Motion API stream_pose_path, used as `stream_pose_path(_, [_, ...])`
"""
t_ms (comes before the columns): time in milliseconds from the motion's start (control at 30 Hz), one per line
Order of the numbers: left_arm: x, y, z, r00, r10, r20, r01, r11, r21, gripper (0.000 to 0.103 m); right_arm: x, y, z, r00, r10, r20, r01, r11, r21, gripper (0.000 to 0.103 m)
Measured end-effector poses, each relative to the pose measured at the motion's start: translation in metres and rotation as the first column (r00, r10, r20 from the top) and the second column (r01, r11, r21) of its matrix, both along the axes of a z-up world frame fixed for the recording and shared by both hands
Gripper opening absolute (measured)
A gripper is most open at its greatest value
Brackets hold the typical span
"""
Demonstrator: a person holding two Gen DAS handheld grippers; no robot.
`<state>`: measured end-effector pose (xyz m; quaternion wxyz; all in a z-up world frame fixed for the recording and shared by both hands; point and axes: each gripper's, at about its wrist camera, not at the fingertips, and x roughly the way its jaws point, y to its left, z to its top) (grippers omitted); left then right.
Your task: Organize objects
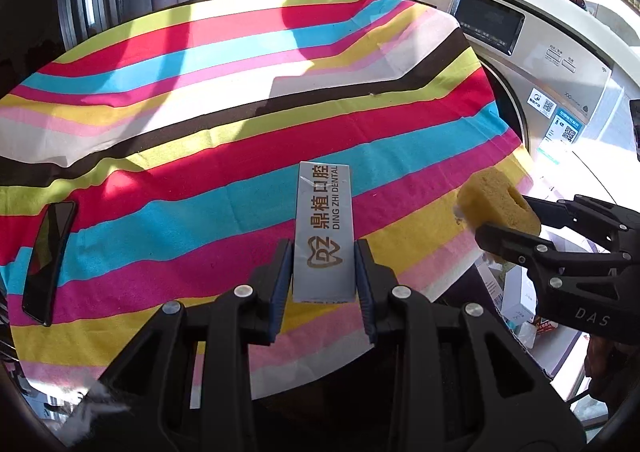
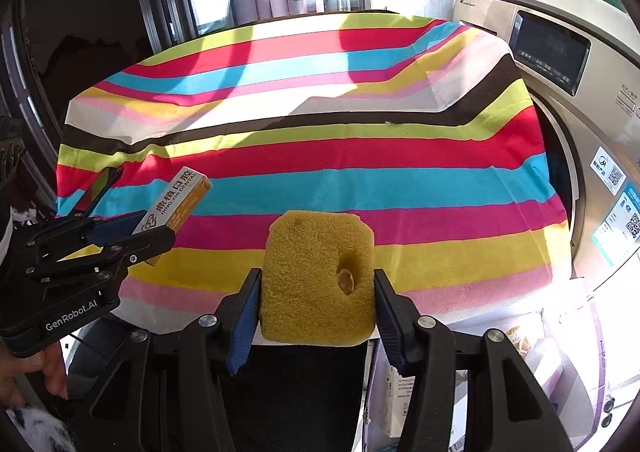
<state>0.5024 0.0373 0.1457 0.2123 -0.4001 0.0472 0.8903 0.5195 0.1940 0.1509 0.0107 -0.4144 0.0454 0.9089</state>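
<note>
Striped cloth covers the table beside a washer. At 9 o'clock a phone lies flat. The left gripper clamps the box by its long sides; it seems light but crushable. At 3 o'clock the right gripper squeezes the sponge, soft and springy, so grip mid-body.

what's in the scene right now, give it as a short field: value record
left gripper: shut on Ding Zhi Dental box
right gripper: shut on yellow sponge
sponge detail: a hole in its face
surface: striped cloth over a table
on the cloth: black phone, lying flat at the left
beside the table: washing machine
below the right edge: small boxes, contents unclear
</note>
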Motion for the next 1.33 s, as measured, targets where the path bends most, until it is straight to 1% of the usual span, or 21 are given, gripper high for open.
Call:
stream_pose_path(167, [0.009,0.037,0.000,0.992,-0.125,0.002,0.125,0.992,-0.019,0.035,0.010,0.023,-0.004,0.997,-0.069,0.021,0.068,0.996,0.059,0.054])
stream_pose_path(300, [0.016,0.074,-0.004,0.966,-0.255,0.034,0.255,0.967,-0.014,0.035,0.031,0.053,-0.011,0.983,-0.180,0.043,0.176,0.981,0.088,0.054])
stream_pose_path(367, [0.019,0.097,-0.010,0.947,-0.315,0.061,0.317,0.948,-0.020,0.035,0.047,0.074,-0.015,0.968,-0.244,0.060,0.239,0.967,0.090,0.054])
stream_pose_path(467, [0.030,0.137,-0.017,0.903,-0.418,0.101,0.421,0.907,-0.009,0.035,0.073,0.103,-0.027,0.937,-0.337,0.095,0.327,0.939,0.102,0.054])
stream_pose_path(567, [0.037,0.171,-0.025,0.866,-0.479,0.143,0.484,0.875,-0.003,0.036,0.095,0.129,-0.042,0.899,-0.417,0.133,0.405,0.908,0.107,0.055])
stream_pose_path(600, [0.040,0.180,-0.026,0.855,-0.497,0.151,0.503,0.864,-0.003,0.045,0.101,0.137,-0.046,0.886,-0.440,0.148,0.429,0.898,0.102,0.055])
stream_pose_path(633, [0.044,0.188,-0.028,0.844,-0.513,0.158,0.520,0.854,-0.008,0.064,0.107,0.143,-0.050,0.875,-0.457,0.158,0.447,0.889,0.098,0.056])
stream_pose_path(667, [0.048,0.194,-0.029,0.837,-0.523,0.161,0.532,0.847,-0.010,0.075,0.112,0.148,-0.052,0.866,-0.472,0.165,0.462,0.882,0.097,0.060])
stream_pose_path(700, [0.051,0.199,-0.029,0.828,-0.536,0.165,0.544,0.839,-0.003,0.091,0.116,0.153,-0.054,0.857,-0.487,0.168,0.477,0.873,0.097,0.063])
stream_pose_path(733, [0.054,0.203,-0.029,0.816,-0.552,0.171,0.558,0.830,0.017,0.096,0.120,0.156,-0.055,0.851,-0.497,0.168,0.489,0.867,0.094,0.067])
stream_pose_path(800, [0.059,0.209,-0.030,0.792,-0.580,0.192,0.581,0.812,0.056,0.098,0.128,0.162,-0.057,0.840,-0.515,0.168,0.509,0.857,0.084,0.068])
stream_pose_path(833, [0.061,0.211,-0.031,0.786,-0.587,0.194,0.587,0.807,0.064,0.101,0.131,0.164,-0.058,0.836,-0.523,0.168,0.517,0.852,0.081,0.068])
stream_pose_path(900, [0.069,0.215,-0.029,0.779,-0.601,0.179,0.601,0.797,0.060,0.102,0.135,0.168,-0.059,0.828,-0.534,0.171,0.531,0.845,0.068,0.069])
stream_pose_path(933, [0.073,0.217,-0.028,0.782,-0.601,0.164,0.603,0.797,0.045,0.102,0.137,0.171,-0.061,0.825,-0.538,0.176,0.536,0.842,0.063,0.069])
stream_pose_path(1000, [0.080,0.220,-0.026,0.805,-0.578,0.137,0.585,0.811,-0.016,0.102,0.141,0.172,-0.063,0.820,-0.543,0.182,0.542,0.838,0.062,0.069])
stream_pose_path(1033, [0.081,0.220,-0.026,0.810,-0.573,0.124,0.580,0.814,-0.034,0.102,0.143,0.172,-0.063,0.818,-0.546,0.184,0.545,0.836,0.059,0.069])
stream_pose_path(1067, [0.082,0.219,-0.025,0.806,-0.578,0.123,0.585,0.811,-0.019,0.102,0.145,0.173,-0.065,0.815,-0.548,0.188,0.549,0.834,0.054,0.069])
stream_pose_path(1133, [0.081,0.214,-0.025,0.784,-0.603,0.149,0.600,0.797,0.066,0.103,0.148,0.175,-0.067,0.807,-0.557,0.194,0.559,0.827,0.048,0.069])
stream_pose_path(1167, [0.084,0.212,-0.025,0.773,-0.616,0.153,0.609,0.788,0.091,0.103,0.149,0.176,-0.068,0.804,-0.561,0.196,0.564,0.825,0.049,0.069])
stream_pose_path(1233, [0.096,0.217,-0.025,0.775,-0.622,0.110,0.625,0.781,0.012,0.103,0.151,0.178,-0.071,0.798,-0.568,0.202,0.572,0.819,0.048,0.069])
stream_pose_path(1333, [0.101,0.221,-0.030,0.772,-0.627,0.109,0.632,0.775,-0.013,0.103,0.156,0.180,-0.073,0.790,-0.577,0.206,0.582,0.812,0.046,0.069])
